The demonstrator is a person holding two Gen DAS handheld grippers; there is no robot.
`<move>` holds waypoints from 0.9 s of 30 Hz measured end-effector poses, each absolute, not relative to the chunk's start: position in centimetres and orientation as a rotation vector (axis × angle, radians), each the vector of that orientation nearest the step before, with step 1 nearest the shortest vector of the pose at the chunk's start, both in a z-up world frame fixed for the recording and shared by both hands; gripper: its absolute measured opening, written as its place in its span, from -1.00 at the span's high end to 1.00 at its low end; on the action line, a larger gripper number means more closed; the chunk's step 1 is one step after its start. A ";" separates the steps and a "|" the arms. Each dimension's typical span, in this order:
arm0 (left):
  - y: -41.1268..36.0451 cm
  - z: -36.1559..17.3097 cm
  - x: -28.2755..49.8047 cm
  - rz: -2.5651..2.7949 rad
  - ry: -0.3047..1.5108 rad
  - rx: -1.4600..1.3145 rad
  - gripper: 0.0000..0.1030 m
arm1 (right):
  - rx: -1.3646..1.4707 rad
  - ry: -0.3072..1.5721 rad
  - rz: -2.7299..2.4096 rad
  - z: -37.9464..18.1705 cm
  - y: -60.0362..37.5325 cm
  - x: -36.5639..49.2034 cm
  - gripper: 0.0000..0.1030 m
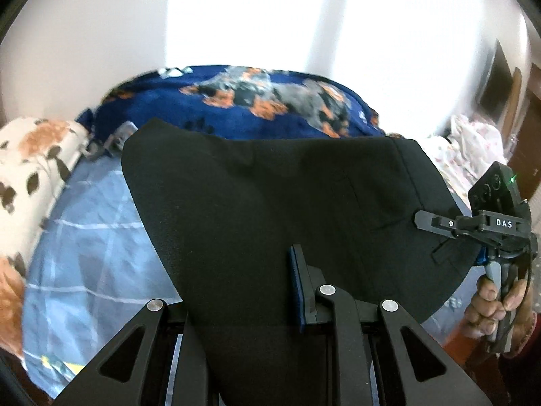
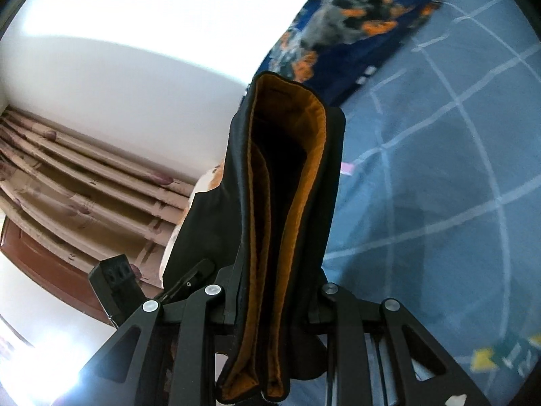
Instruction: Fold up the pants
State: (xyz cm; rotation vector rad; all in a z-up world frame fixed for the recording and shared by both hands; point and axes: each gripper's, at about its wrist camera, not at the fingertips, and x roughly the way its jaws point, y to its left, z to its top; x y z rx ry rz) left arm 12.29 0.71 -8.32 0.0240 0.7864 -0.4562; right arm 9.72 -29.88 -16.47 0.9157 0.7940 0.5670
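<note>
Black pants (image 1: 270, 196) hang stretched above the bed between both grippers. In the left wrist view my left gripper (image 1: 260, 291) is shut on the near edge of the cloth; its blue pad (image 1: 298, 291) shows, and the other finger is hidden under the fabric. At the right, my right gripper (image 1: 421, 220) is shut on the pants' side, with a person's hand (image 1: 490, 304) on its handle. In the right wrist view the pants' waistband (image 2: 287, 203), lined in mustard orange, runs upright between the fingers of my right gripper (image 2: 270, 304). My left gripper (image 2: 196, 272) pinches the cloth at lower left.
The bed has a light blue checked sheet (image 1: 88, 237). A dark blue dog-print blanket (image 1: 236, 101) lies bunched at the far side, and a floral quilt (image 1: 30, 176) at the left. Another pale printed cloth (image 1: 466, 155) lies right. Pink curtains (image 2: 67, 176) hang near a brown door.
</note>
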 end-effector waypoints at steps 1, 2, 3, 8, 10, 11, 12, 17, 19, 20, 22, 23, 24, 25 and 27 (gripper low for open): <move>1.0 -8.1 12.8 -0.444 0.776 0.030 0.60 | 0.917 0.791 0.574 -16.4 -29.6 10.3 0.56; 1.4 -7.8 13.4 -0.432 0.766 0.038 0.60 | 0.920 0.787 0.583 -16.3 -29.1 11.0 0.56; 1.7 -7.6 13.9 -0.420 0.759 0.045 0.60 | 0.923 0.783 0.591 -16.1 -28.7 11.8 0.56; 3.3 -7.4 17.2 -0.371 0.744 0.062 0.60 | 0.931 0.772 0.628 -16.1 -27.0 16.0 0.57; 3.8 -7.7 18.5 -0.354 0.744 0.068 0.60 | 0.933 0.775 0.637 -16.4 -26.3 17.7 0.57; 4.0 -7.9 19.1 -0.347 0.743 0.071 0.60 | 0.934 0.775 0.640 -16.5 -26.0 18.3 0.57; 4.2 -8.0 19.8 -0.340 0.743 0.074 0.60 | 0.935 0.776 0.643 -16.6 -25.7 19.1 0.57; 5.0 -9.4 23.2 -0.313 0.753 0.059 0.60 | 0.934 0.787 0.647 -17.6 -24.7 22.7 0.57; 5.3 -9.9 24.3 -0.310 0.756 0.056 0.60 | 0.926 0.789 0.647 -17.8 -24.4 23.7 0.57; 5.3 -10.2 24.9 -0.309 0.758 0.059 0.60 | 0.928 0.790 0.647 -18.0 -24.3 24.4 0.57; 5.3 -11.0 26.0 -0.309 0.766 0.062 0.60 | 0.929 0.793 0.642 -18.5 -24.2 25.4 0.57; 5.3 -11.4 26.6 -0.309 0.773 0.061 0.60 | 0.927 0.795 0.640 -18.8 -24.1 25.9 0.57; 5.3 -11.8 27.1 -0.309 0.778 0.063 0.60 | 0.926 0.798 0.637 -19.1 -24.1 26.3 0.57; 5.2 -12.3 27.8 -0.308 0.785 0.064 0.60 | 0.926 0.802 0.633 -19.4 -24.1 26.6 0.57; 5.1 -13.2 28.7 -0.308 0.796 0.062 0.60 | 0.927 0.810 0.626 -19.9 -24.1 27.3 0.57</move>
